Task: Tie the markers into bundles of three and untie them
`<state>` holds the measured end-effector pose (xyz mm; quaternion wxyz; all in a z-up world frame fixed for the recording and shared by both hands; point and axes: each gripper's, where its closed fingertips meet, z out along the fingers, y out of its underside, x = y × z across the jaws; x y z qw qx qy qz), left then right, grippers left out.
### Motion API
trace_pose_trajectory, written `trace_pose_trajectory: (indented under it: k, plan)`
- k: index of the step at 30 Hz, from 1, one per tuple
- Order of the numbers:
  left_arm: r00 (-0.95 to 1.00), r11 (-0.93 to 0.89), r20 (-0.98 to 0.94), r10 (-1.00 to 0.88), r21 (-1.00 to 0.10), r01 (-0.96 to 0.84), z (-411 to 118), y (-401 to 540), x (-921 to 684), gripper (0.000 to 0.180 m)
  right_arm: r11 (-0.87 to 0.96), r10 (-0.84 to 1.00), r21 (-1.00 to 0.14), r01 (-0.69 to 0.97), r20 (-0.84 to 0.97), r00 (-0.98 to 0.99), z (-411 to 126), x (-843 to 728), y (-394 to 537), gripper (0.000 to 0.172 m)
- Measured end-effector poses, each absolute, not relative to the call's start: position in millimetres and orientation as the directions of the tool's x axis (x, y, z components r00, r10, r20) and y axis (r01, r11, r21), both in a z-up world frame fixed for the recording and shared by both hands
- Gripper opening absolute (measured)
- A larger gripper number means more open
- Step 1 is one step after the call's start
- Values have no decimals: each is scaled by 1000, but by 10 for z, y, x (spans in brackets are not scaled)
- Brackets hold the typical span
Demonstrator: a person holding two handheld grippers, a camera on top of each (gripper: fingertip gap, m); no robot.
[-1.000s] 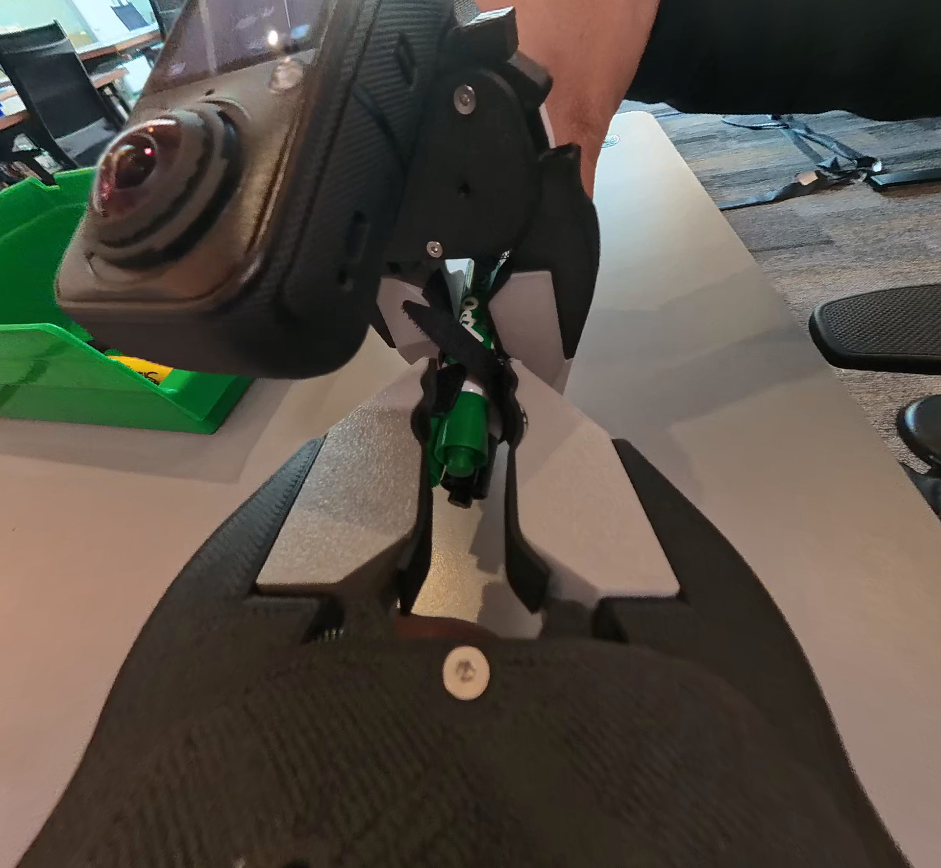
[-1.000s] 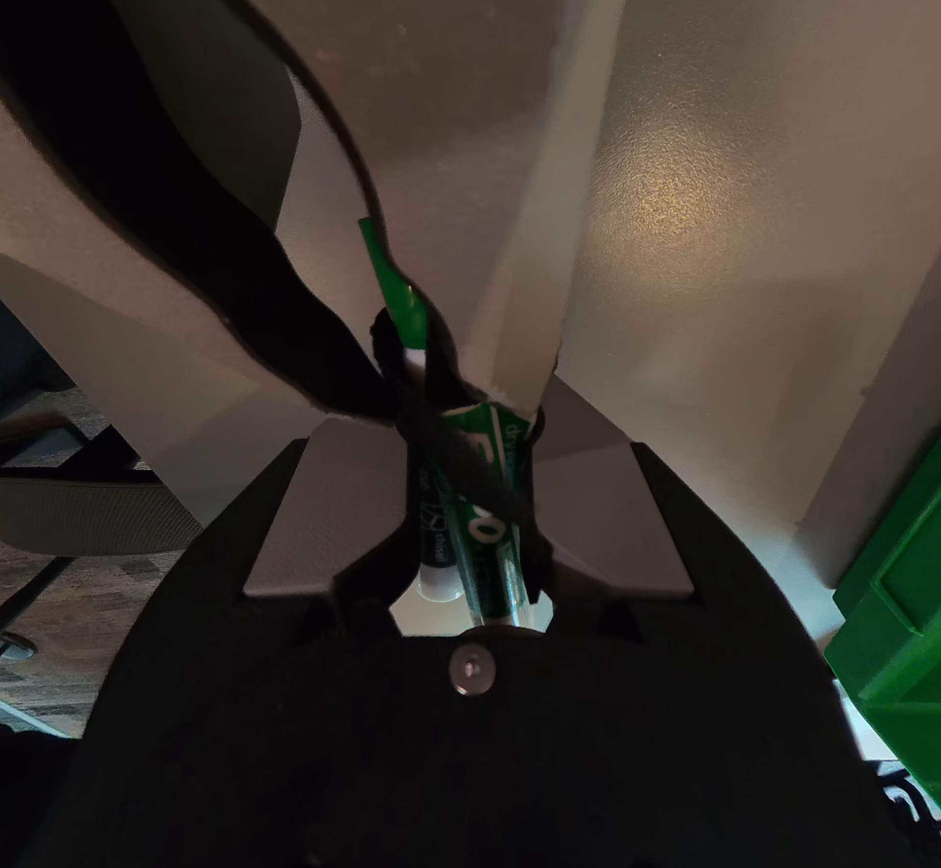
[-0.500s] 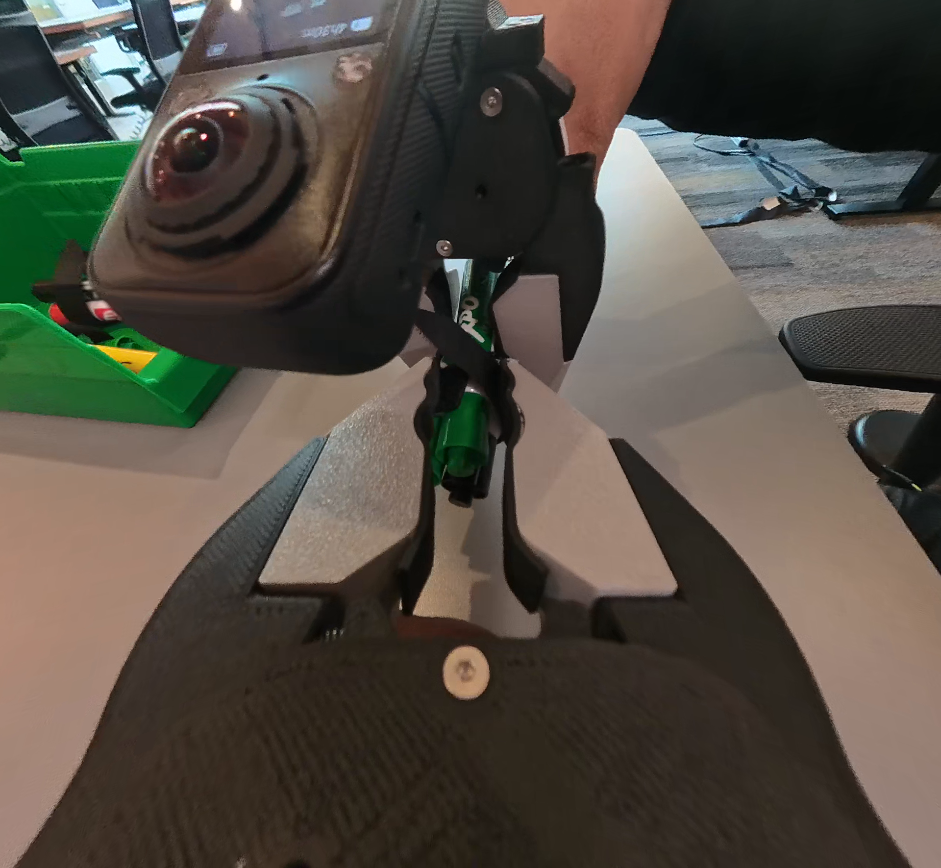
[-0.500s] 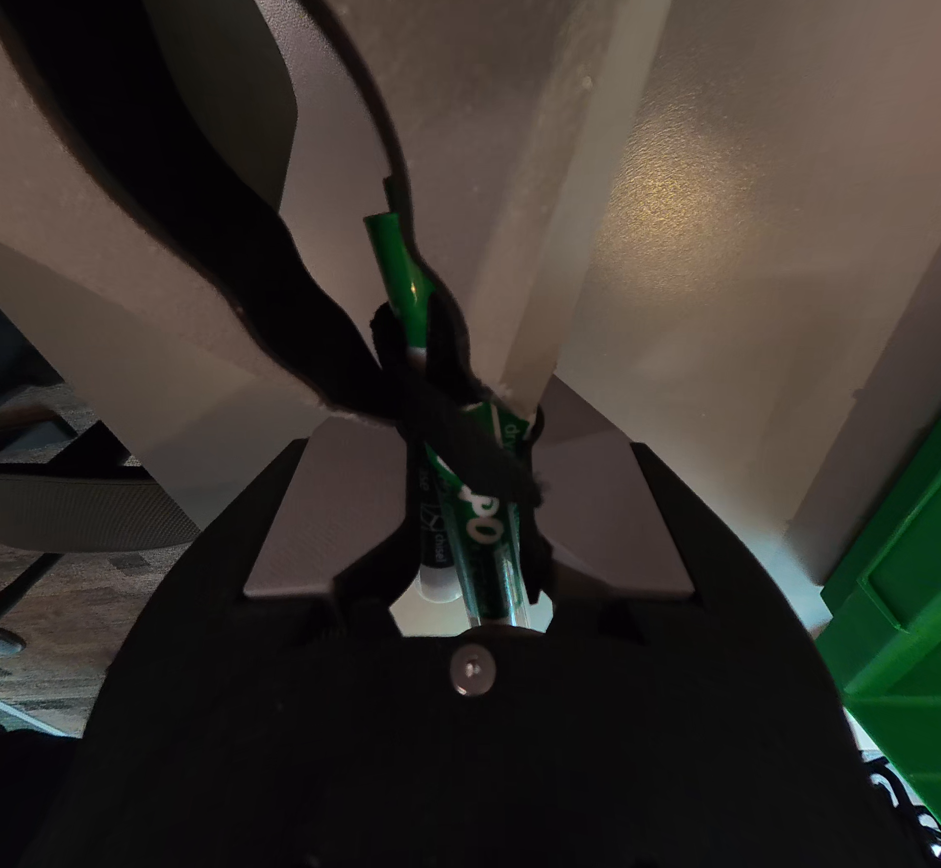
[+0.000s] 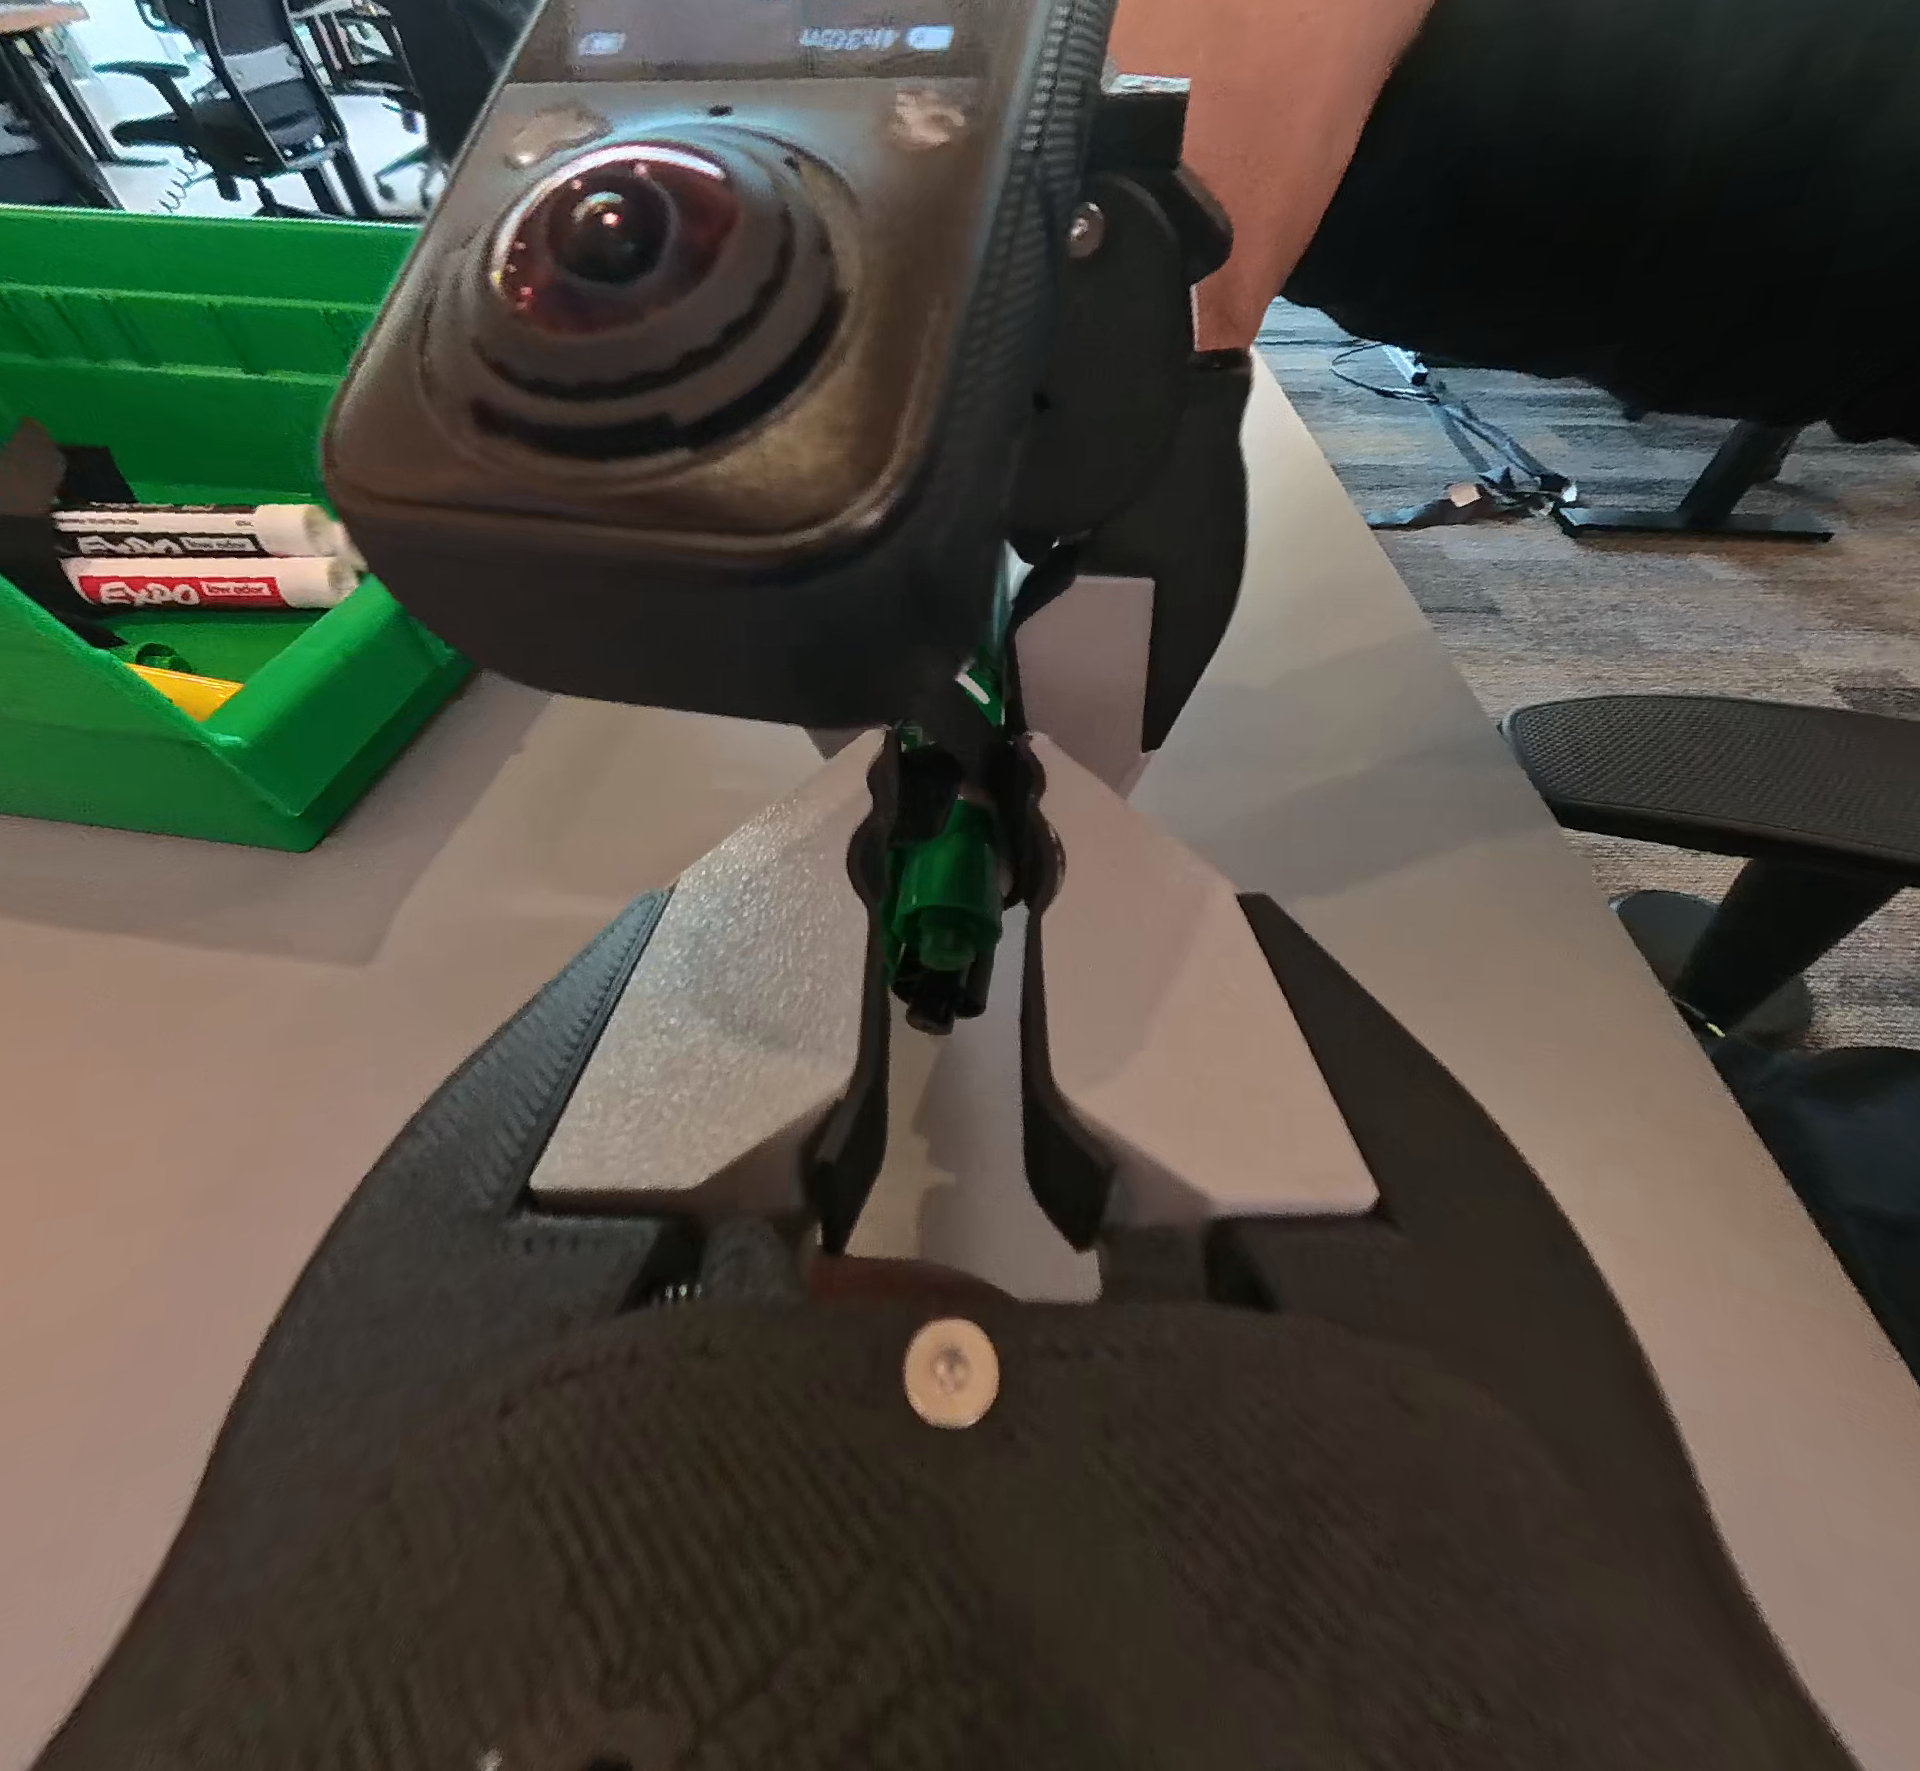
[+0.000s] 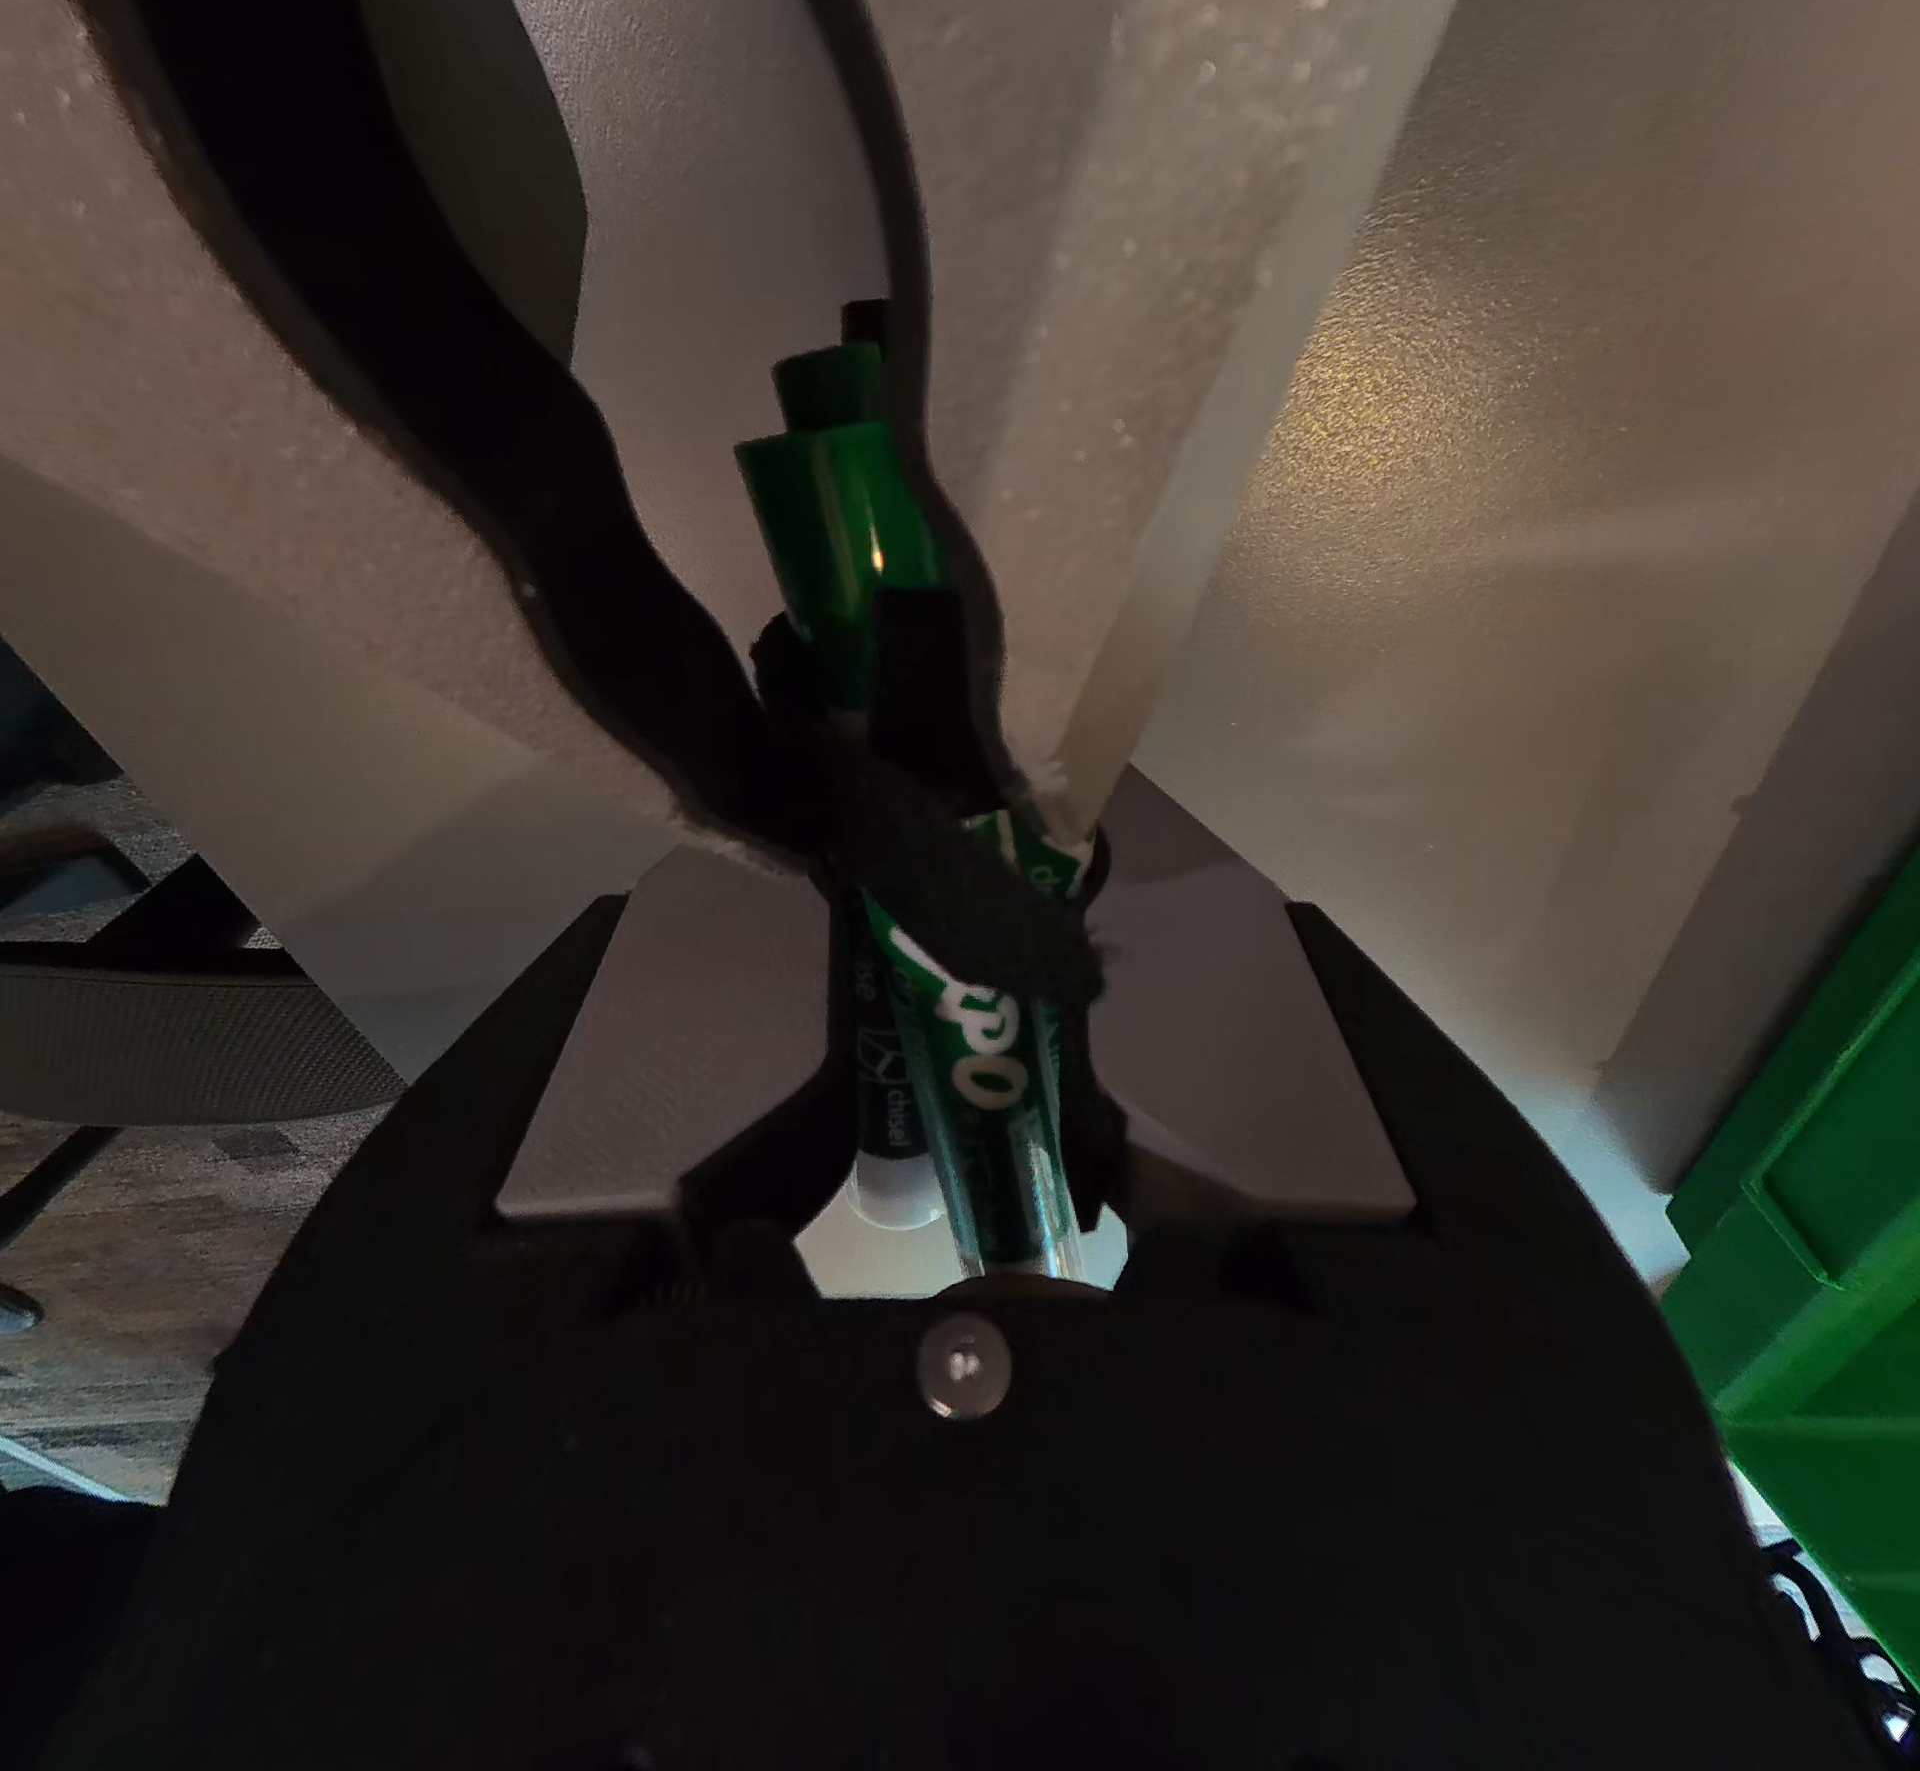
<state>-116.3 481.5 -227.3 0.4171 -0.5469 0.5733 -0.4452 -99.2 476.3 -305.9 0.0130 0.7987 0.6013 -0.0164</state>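
Note:
A bundle of markers [image 6: 977, 1098] with green and black labels is wrapped in a black strap [image 6: 966, 900]. My right gripper [image 6: 961, 874] is shut on the bundle's barrels. My left gripper [image 5: 956, 776] meets it tip to tip and is shut on the bundle's green cap end [image 5: 945, 880], with a piece of the strap pressed beside the caps. In the right wrist view the left gripper [image 6: 894, 817] comes in from above, around the green caps [image 6: 852, 516]. The right gripper's camera body [image 5: 644, 267] fills the upper left wrist view. The bundle is held above the white table [image 5: 208, 1046].
A green bin [image 5: 208, 755] at the left holds more markers [image 5: 197, 568]; it also shows in the right wrist view [image 6: 1829, 1150]. A person's arm [image 5: 1299, 59] is behind the right gripper. A chair armrest [image 5: 1714, 776] stands past the table's right edge.
The two grippers have turned together, still joined at the bundle. My left fingers have drawn in a little on the cap end. More of the green caps shows between the left fingers.

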Motion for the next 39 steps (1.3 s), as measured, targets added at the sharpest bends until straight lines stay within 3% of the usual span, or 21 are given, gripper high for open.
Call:
trace_pose_trajectory:
  k: [25,39]
  plan:
    - [-110,-223,252,-961,-948,-226,-2218,4806,-1177,1,-262,965,5,965,-14,262,-3065,-985,4793,37]
    - [-188,-557,599,-778,-797,-236,-2196,4841,-1195,0,-205,979,-3,979,16,205,-3066,-999,4805,37]
